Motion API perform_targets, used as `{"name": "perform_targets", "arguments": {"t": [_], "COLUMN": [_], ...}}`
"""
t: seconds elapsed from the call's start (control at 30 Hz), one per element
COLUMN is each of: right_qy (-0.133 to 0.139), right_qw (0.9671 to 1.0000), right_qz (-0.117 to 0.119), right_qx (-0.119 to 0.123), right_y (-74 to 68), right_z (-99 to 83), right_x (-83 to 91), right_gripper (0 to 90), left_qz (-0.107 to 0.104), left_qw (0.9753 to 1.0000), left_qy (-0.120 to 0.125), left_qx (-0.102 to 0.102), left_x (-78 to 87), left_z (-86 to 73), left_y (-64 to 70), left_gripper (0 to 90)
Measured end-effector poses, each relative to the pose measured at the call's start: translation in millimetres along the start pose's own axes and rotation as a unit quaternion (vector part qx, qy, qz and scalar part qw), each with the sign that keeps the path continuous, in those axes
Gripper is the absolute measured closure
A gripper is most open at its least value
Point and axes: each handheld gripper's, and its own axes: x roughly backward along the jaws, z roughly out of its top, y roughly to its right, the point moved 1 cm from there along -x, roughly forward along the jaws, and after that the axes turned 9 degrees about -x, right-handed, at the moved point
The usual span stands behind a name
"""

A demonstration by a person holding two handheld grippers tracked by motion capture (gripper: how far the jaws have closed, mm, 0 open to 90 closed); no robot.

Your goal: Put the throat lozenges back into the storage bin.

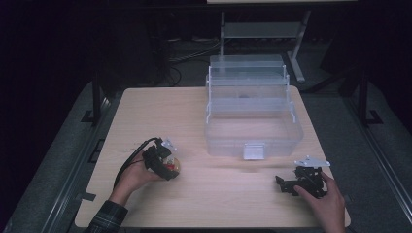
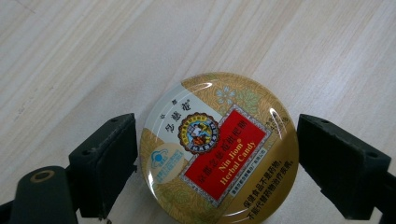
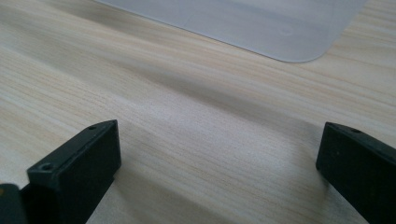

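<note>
A clear plastic tiered box [image 1: 252, 116] stands open at the far middle of the wooden table [image 1: 194, 111]; its inside is too pale to make out. At the near left lies a round gold tin [image 2: 219, 149] with a red "Nin Jiom Herbal Candy" label, its lower edge cut off, between the parted jaws of the left gripper [image 2: 217, 163], whose pads sit at its rim though contact is unclear. The right gripper [image 3: 219, 168] rests wide apart over bare wood near the box's corner.

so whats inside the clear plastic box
The clear plastic box stands open, and its bottom compartment looks empty. A small dark spot shows in an upper tray; what it is cannot be told through the hazy walls.
</note>
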Motion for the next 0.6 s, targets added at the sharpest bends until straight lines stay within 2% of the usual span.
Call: {"name": "perform_targets", "arguments": {"t": [0.37, 0.6], "right_qy": [0.0, 0.0], "right_qw": [1.0, 1.0], "right_qz": [0.0, 0.0], "right_qx": [0.0, 0.0], "right_y": [0.0, 0.0], "right_z": [0.0, 0.0], "right_x": [0.0, 0.0], "right_gripper": [0.0, 0.0], "left_qz": [0.005, 0.004], "left_qw": [0.9998, 0.9997], "left_qy": [-0.019, -0.021], "left_qx": [-0.011, -0.013], "left_x": [-5.2, -5.8], "left_z": [1.4, 1.6], "left_y": [3.4, 3.9], "left_gripper": [13.5, 14.9]}}
